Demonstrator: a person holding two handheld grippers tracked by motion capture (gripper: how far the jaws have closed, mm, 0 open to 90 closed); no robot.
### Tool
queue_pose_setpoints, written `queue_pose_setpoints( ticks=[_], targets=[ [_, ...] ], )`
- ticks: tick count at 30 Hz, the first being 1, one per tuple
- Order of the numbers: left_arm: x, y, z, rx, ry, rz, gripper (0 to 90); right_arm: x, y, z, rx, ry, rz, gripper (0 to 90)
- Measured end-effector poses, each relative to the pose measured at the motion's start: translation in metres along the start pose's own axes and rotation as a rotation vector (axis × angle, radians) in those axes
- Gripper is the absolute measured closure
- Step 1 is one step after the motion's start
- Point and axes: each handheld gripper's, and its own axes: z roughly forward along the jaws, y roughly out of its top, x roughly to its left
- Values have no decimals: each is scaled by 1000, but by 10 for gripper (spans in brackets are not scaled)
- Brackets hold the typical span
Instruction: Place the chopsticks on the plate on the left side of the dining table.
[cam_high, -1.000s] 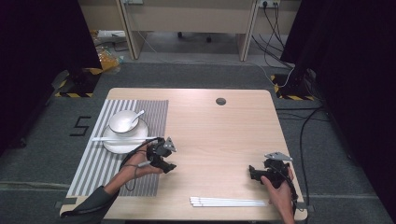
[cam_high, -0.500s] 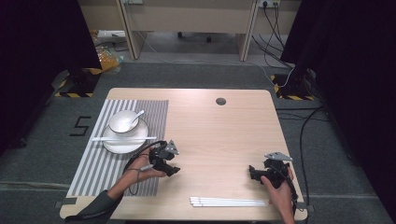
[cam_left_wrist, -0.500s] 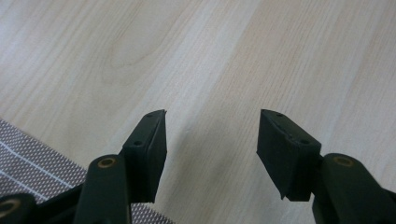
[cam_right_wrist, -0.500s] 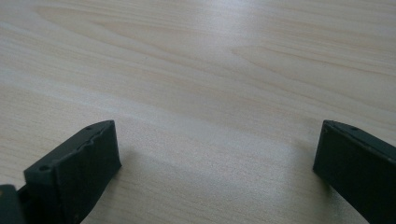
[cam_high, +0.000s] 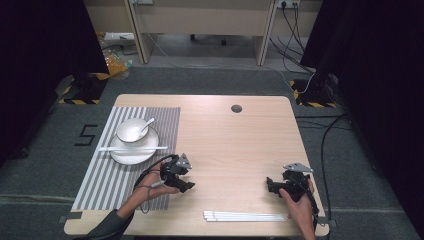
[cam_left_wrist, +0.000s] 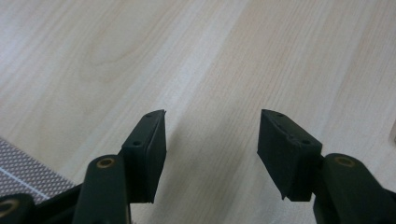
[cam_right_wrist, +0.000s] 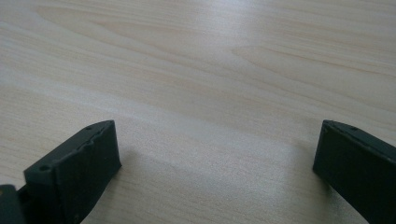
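Two grippers are in use. The left gripper (cam_left_wrist: 211, 158) has its jaws spread wide with nothing between them; bare table (cam_left_wrist: 224, 56) shows in the gap. The right gripper (cam_right_wrist: 215, 163) likewise stands wide open and empty over bare wood. In the high view, the left gripper (cam_high: 186, 187) sits just past the striped placemat's right edge, and the right gripper (cam_high: 270, 185) is well apart from it, near the table's right side.

The white chopsticks (cam_high: 245, 216) lie flat, bundled side by side, along the near table edge between the two grippers and nearer the right one, touching neither; their count cannot be told.

Beyond the left gripper, one placemat (cam_high: 100, 185) carries one plate (cam_high: 120, 156). On the plate stands one bowl (cam_high: 131, 131) holding one spoon (cam_high: 148, 123). One further white stick (cam_high: 132, 148) lies across the plate.
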Motion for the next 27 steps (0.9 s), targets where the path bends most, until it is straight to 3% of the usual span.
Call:
queue_pose_setpoints(
  ticks=[18,27],
  targets=[
    [-14,-14,7,-39,8,10,408,0,0,0,0,0,0,6],
    [-16,-23,8,-111,1,-16,398,0,0,0,0,0,0,6]
  ],
)
